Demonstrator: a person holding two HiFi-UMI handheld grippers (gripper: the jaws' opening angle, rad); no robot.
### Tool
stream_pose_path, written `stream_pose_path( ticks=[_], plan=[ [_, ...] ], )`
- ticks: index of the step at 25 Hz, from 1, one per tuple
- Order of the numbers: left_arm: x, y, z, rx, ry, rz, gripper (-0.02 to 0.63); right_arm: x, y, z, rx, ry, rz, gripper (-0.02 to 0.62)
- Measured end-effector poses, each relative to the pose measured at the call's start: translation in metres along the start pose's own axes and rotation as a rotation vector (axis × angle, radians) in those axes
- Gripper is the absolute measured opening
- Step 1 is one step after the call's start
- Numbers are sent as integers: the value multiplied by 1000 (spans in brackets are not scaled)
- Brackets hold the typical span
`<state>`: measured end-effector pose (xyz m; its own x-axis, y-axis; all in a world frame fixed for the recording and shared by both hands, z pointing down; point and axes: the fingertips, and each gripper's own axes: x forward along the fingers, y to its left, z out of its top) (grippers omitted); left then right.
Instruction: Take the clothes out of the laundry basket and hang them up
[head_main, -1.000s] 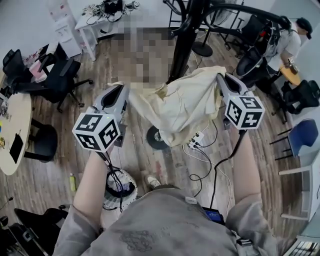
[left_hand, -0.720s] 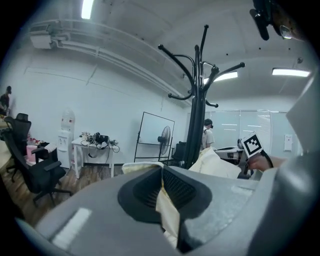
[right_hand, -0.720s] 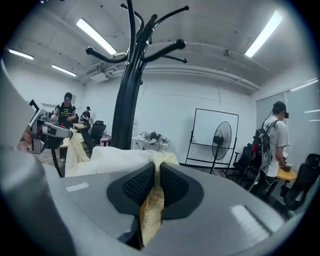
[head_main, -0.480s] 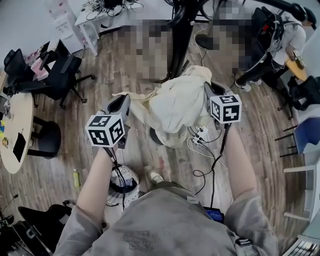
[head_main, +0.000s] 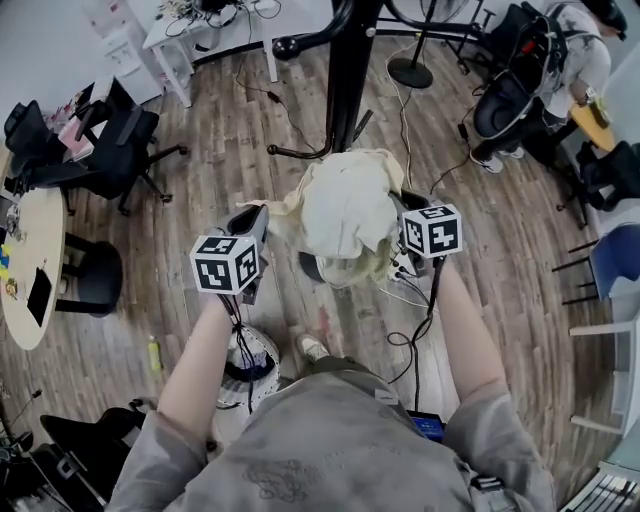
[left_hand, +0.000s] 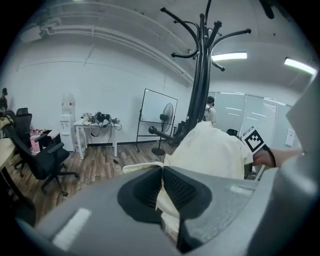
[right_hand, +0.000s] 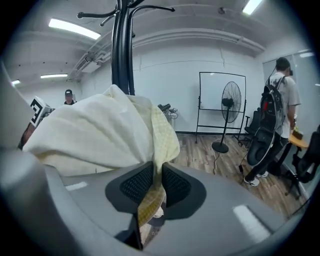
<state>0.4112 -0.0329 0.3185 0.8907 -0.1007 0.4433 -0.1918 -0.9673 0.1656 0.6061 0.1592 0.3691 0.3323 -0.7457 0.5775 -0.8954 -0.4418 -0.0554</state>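
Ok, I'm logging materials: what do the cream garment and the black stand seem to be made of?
Garment: likely light woven cotton, matte; it folds softly, with a faint check weave at one edge. Stand: probably painted metal, black with a slight sheen.

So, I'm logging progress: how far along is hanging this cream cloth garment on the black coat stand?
Done: the cream cloth garment is held aloft. In hand: left gripper and right gripper each pinch an edge; the right jaws have just been opening, cloth between them. Remaining: it isn't on the black coat stand yet.
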Motion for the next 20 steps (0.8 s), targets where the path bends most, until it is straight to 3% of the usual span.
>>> stream_pose_path(
  ticks=[4, 7, 14, 20],
  plan=[
    [-1, -11, -10, 35, 29, 8, 16, -5, 7, -5, -42, -10, 2, 112],
    [-5, -20, -9, 46, 25, -9, 33, -18, 7, 0, -32, -33, -4, 177],
    [-22, -33, -12, 74, 41, -27, 179, -79, 1, 44, -3, -219, -63, 166],
    [-48, -31, -12, 141, 62, 4, 267, -127, 43, 95, -55, -352, 0, 163]
  ],
)
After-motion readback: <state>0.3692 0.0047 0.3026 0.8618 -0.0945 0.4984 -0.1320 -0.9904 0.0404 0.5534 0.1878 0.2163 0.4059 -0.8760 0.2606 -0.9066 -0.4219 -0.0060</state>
